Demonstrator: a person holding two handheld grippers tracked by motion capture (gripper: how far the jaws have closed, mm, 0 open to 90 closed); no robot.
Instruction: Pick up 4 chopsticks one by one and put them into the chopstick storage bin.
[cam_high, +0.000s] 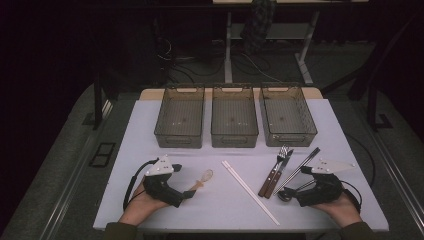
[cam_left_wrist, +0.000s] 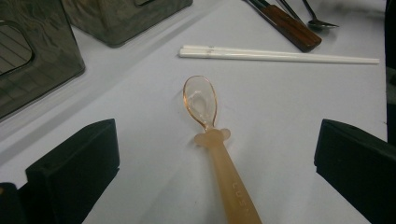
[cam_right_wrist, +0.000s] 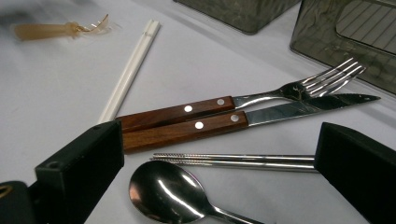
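A translucent amber plastic spoon (cam_high: 202, 180) lies on the white table (cam_high: 150, 130). Its handle runs between the wide-apart jaws of my left gripper (cam_high: 186, 195), untouched by them. In the left gripper view the spoon (cam_left_wrist: 201, 100) points away from my left gripper (cam_left_wrist: 217, 168). My right gripper (cam_high: 295, 192) stands open over a metal spoon (cam_right_wrist: 163, 191) and metal chopsticks (cam_right_wrist: 233, 161), touching neither; its own view puts my right gripper (cam_right_wrist: 219, 172) low over them. A wood-handled knife (cam_right_wrist: 187, 130) and fork (cam_right_wrist: 177, 112) lie side by side. White chopsticks (cam_high: 250, 192) lie in the middle.
Three dark see-through bins (cam_high: 180, 117) (cam_high: 234, 117) (cam_high: 286, 115) stand in a row at the table's far edge, all without contents. A person's hands hold both grippers at the near edge. Desk legs and cables show beyond the table.
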